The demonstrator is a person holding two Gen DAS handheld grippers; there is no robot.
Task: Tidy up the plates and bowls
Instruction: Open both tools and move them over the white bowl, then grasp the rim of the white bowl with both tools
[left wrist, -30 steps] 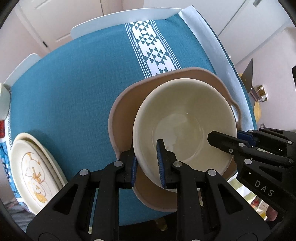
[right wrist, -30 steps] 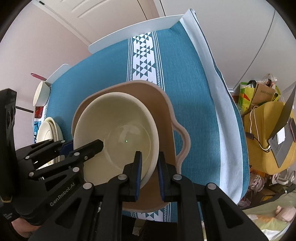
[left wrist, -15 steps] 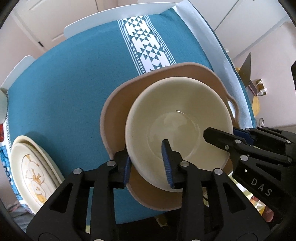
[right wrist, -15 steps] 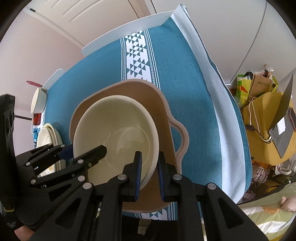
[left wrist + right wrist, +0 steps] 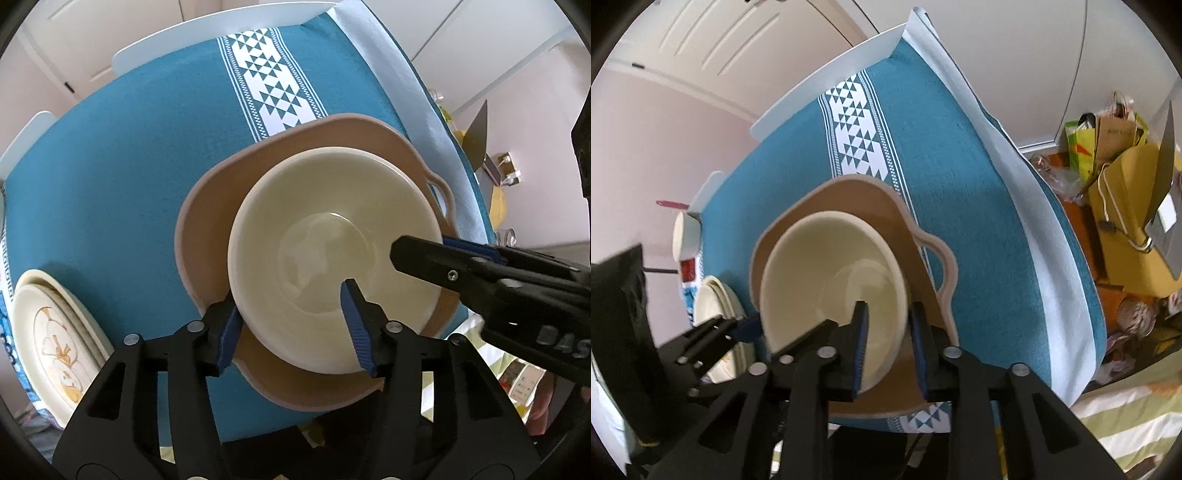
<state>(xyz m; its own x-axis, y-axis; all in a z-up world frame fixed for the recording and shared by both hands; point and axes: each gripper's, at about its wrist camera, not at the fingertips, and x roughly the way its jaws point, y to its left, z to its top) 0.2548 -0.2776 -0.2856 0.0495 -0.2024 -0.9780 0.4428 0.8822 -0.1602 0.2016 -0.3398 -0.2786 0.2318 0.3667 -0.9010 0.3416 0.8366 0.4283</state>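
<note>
1. We see the cream bowl (image 5: 332, 254) nested inside the wider tan dish (image 5: 207, 221), which sits on the teal-clothed tabletop (image 5: 129, 166) at its near edge.
2. Our left gripper (image 5: 291, 328) straddles the bowl's rim at 7 o'clock in its own view. Its jaws have just been opening: the outer pad stands off the wall and the inner pad hangs over the bowl's floor, so the rim lies between them unpressed, released.
3. Our right gripper (image 5: 890, 347) straddles the rim at 5 o'clock in its view, one pad inside, one outside over the dish. Its jaws have just been opening too, and a gap shows on both sides of the wall, so it no longer clamps the bowl.
4. We judge the bowl delivered; the coming move is to lift both grippers straight up, clear of the rim.
5. The plates (image 5: 48, 332) lie at 8 o'clock from the bowl, well apart, so our left gripper is the nearer one.
</note>
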